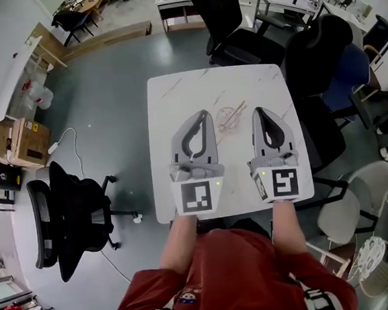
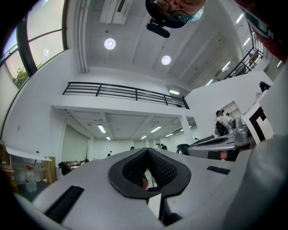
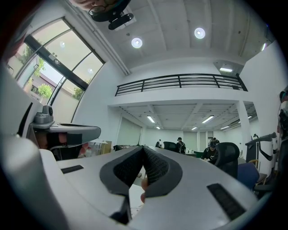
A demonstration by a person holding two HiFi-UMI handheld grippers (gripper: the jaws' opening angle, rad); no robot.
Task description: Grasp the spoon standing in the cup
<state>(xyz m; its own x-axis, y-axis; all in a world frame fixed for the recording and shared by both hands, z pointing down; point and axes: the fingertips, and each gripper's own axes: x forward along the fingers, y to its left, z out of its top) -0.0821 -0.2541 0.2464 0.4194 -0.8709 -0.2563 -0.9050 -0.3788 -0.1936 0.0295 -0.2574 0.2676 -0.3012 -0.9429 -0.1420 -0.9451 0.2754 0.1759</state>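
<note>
L gripper [image 1: 203, 113], R gripper [image 1: 258, 110] both closed; 1 cup [image 1: 227, 119], 1 spoon [image 1: 236, 109] btw.

Left claw [image 1: 204, 114], right claw [image 1: 258, 110] side by side, pointing forward, jaws closed (tips touching).

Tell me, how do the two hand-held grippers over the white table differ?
The left hand-held gripper sits left of the clear cup, the right hand-held gripper to its right. The left one's marker cube shows one face squarely; the right one's is turned, showing two. Both have jaws shut on nothing, tips pointing away from the person.
</note>
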